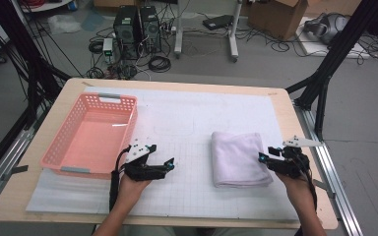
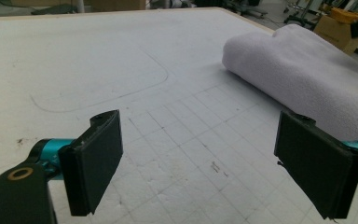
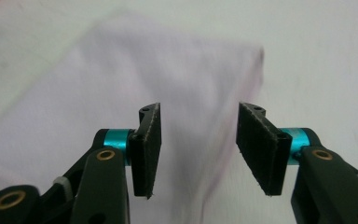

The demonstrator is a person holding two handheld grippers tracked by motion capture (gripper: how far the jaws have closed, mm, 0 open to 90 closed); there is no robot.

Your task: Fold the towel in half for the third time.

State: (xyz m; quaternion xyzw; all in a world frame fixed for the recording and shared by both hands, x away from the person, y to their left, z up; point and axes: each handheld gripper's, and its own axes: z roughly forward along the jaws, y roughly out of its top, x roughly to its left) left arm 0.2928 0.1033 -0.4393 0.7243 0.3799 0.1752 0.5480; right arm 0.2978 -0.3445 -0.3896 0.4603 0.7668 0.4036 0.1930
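A folded pale lilac towel (image 1: pixel 239 158) lies on the white grid mat, right of centre. My right gripper (image 1: pixel 267 153) hovers at the towel's right edge; in the right gripper view its jaws (image 3: pixel 198 140) stand apart above the blurred towel (image 3: pixel 121 93) with nothing between them. My left gripper (image 1: pixel 163 164) rests low over the mat, left of the towel, pointing towards it. Its jaws (image 2: pixel 200 158) are wide open and empty, with the towel (image 2: pixel 307 79) lying ahead to the right.
A pink plastic basket (image 1: pixel 64 145), empty, stands at the left of the table. The white mat (image 1: pixel 192 123) covers most of the wooden tabletop. Black frame struts (image 1: pixel 325 73) rise at the right edge, and computers and cables sit on the floor beyond.
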